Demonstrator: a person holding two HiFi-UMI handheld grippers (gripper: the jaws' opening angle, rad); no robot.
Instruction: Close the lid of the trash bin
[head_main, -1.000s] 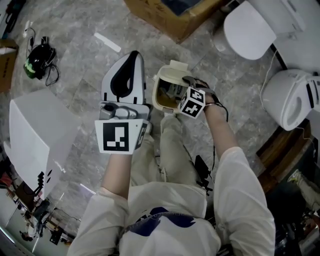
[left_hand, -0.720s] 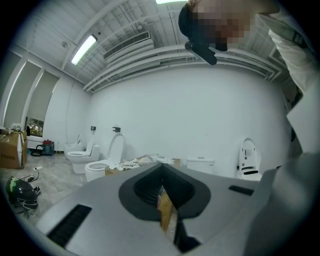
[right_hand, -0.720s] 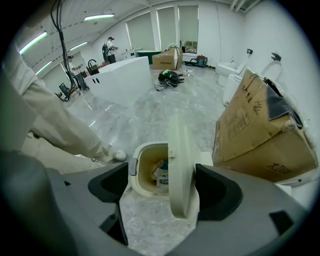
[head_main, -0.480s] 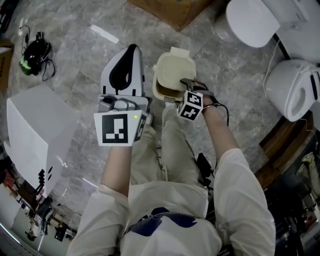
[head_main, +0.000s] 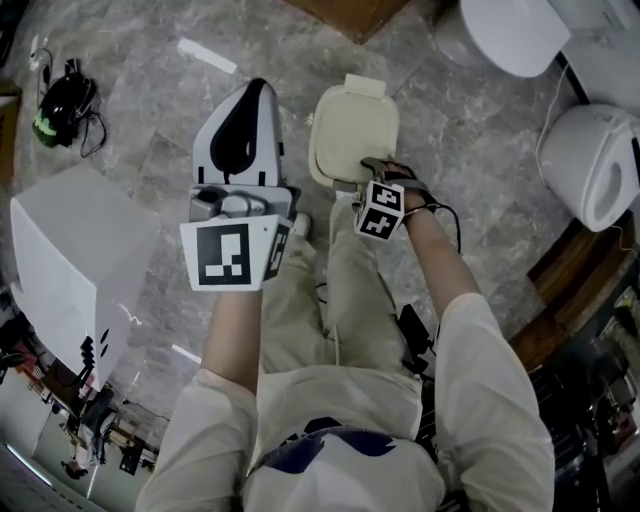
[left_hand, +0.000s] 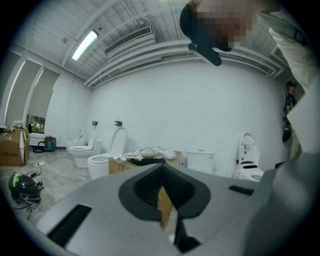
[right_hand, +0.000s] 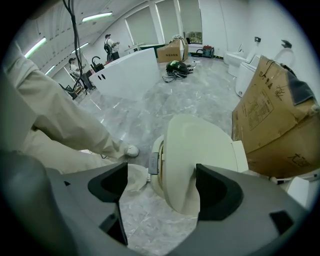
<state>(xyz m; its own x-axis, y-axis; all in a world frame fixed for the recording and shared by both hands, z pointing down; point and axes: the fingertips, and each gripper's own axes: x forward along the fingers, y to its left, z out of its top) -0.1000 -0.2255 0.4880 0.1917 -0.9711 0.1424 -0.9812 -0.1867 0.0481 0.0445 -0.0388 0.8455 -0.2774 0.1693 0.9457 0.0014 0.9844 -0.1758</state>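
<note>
The lid (right_hand: 192, 155) is seen almost flat on the trash bin (right_hand: 156, 172), which stands on the marble floor (head_main: 150, 130) at 12 o'clock of the person's knees in the head view, with a cardboard box (right_hand: 270, 115) at its 3 o'clock in the right gripper view. The right gripper (right_hand: 162, 187) is held with its jaws wide apart. The near edge of the lid is framed between them, and the right-hand pad appears to be laid against the lid's top face, so a push is judged rather than a clamp. At the lid's 9 o'clock side a slim gap is shown, with the bin's rim and a grey latch peeping out, so the closing step is judged to be in its last stretch and not quite finished. The left gripper (left_hand: 161, 185) is raised at 9 o'clock of the bin, well apart from it, with its jaws brought together on nothing and no part taken in the work. A final gentle press straight down on the near edge is called for next, until the gap is gone. The right gripper would then be drawn back towards 6 o'clock without the lid being snagged.
</note>
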